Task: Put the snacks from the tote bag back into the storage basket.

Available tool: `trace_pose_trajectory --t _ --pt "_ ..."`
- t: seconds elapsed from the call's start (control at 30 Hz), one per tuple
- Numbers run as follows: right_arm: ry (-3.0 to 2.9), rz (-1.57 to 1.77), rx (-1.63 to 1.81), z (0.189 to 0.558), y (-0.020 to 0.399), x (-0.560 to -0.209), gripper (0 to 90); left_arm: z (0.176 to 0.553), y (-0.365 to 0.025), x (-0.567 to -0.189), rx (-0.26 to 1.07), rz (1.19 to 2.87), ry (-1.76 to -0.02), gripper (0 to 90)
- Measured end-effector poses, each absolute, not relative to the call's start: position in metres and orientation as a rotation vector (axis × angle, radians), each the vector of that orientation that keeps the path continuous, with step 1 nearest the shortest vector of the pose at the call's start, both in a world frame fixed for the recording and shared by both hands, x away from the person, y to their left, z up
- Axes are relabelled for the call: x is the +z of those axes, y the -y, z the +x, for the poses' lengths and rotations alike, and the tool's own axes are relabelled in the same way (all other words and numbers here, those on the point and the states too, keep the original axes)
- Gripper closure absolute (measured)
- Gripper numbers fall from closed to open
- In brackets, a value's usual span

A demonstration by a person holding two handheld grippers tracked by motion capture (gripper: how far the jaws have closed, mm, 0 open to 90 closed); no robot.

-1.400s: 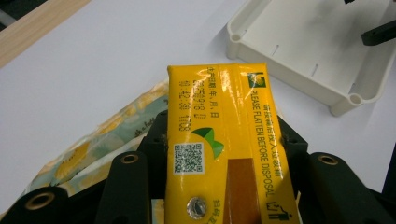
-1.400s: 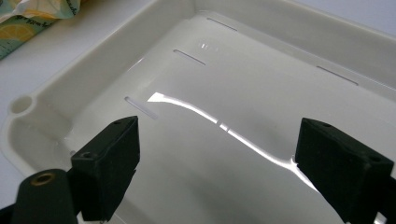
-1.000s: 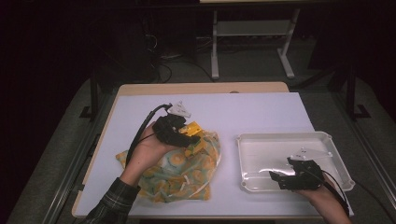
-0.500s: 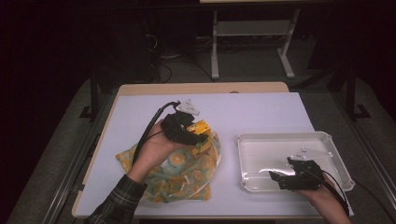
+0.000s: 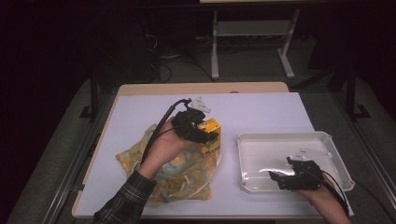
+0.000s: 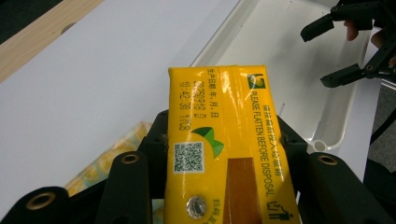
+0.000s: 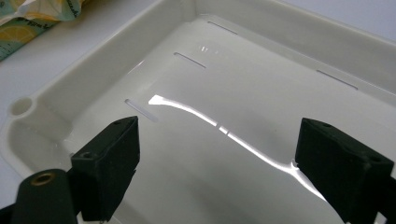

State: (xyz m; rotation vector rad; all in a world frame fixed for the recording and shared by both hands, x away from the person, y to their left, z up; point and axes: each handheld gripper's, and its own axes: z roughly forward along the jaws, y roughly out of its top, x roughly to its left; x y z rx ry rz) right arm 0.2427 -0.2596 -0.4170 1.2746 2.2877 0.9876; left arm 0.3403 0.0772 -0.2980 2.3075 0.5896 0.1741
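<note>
Left gripper [image 5: 201,132] clamped on a yellow carton [image 6: 229,140], jaws pressing its two long sides, printed face turned up toward the camera, so a firm side grip that leaves the far end free to lead. Carton held up off the table, above the far right corner of the lemon-print bag [image 5: 180,165], just short of the tray [image 5: 243,154]. Looks like a lift out of the bag with the tray as the likely landing spot, judging by the carton's nose pointing that way in the left gripper view. Right gripper [image 5: 286,178] spread wide and holding nothing, parked low over the tray's near half, jaws well apart over bare white floor in its own view. Probably there to steady the tray or to receive, hard to call from here. Tray itself bare inside, glossy, a glare streak across the bottom, a few slots in the floor. In the way: that open right gripper sits inside the tray, right where a carton would come down, and the tray's raised left wall stands between carton and floor. Bag slumped and crumpled under the left forearm, its edge just beside the tray's corner. Rest of the white tabletop [image 5: 261,112] bare; table legs and cables in the dark beyond.
</note>
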Motion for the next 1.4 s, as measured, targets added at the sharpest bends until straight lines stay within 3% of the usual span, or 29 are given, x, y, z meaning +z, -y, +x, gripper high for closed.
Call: trace_pose_trajectory --t 1.4 --pt "-2.292 1.259 1.027 0.242 0.259 -0.416 13.4 0.358 0.018 -0.313 0.116 2.332 -0.470 52.2"
